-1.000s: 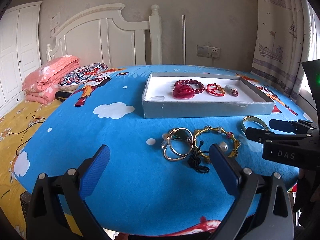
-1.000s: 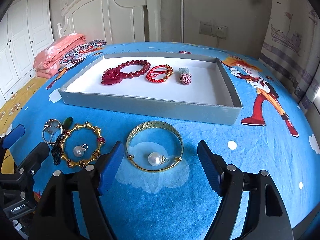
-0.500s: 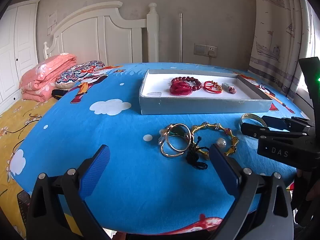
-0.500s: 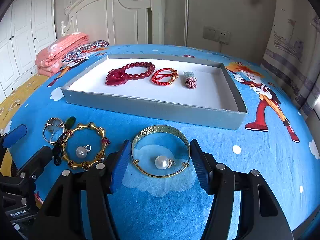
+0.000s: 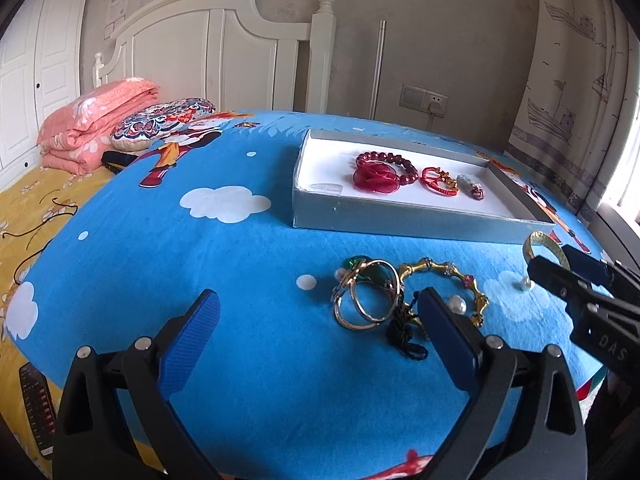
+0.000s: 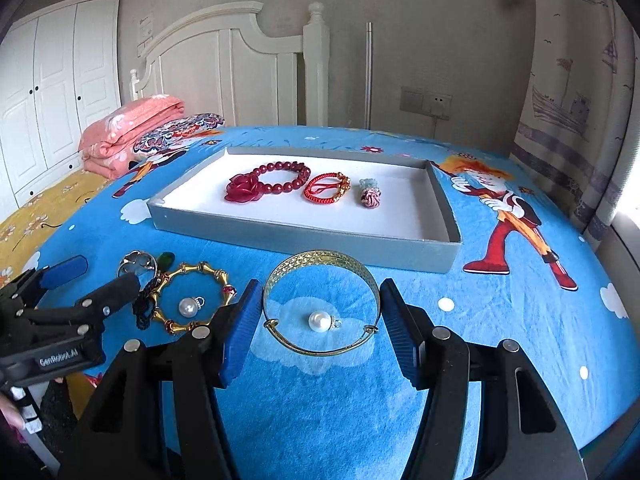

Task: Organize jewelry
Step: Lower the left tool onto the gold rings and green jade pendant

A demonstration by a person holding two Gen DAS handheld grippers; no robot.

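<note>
While the right gripper [image 6: 318, 334] brackets the wide gold filigree bangle [image 6: 320, 304] on the blue cartoon-print counter [image 6: 500, 320], its jaws stand open just beside the rim, a loose pearl bead [image 6: 319, 321] inside. Left gripper [image 5: 320, 334], jaws open, hovers near the gold bamboo-link bracelet [image 5: 444, 280] and stacked rings [image 5: 368, 296]. Behind, the shallow grey cardboard tray [image 6: 304, 236] holds a red beaded rose bracelet [image 6: 268, 184], red cord bracelet [image 6: 326, 188] and knotted charm [image 6: 370, 196].

The right black two-finger gripper with blue pads [image 6: 320, 324] stands parted; the left black blue-padded gripper [image 5: 316, 336] gapes wide.
</note>
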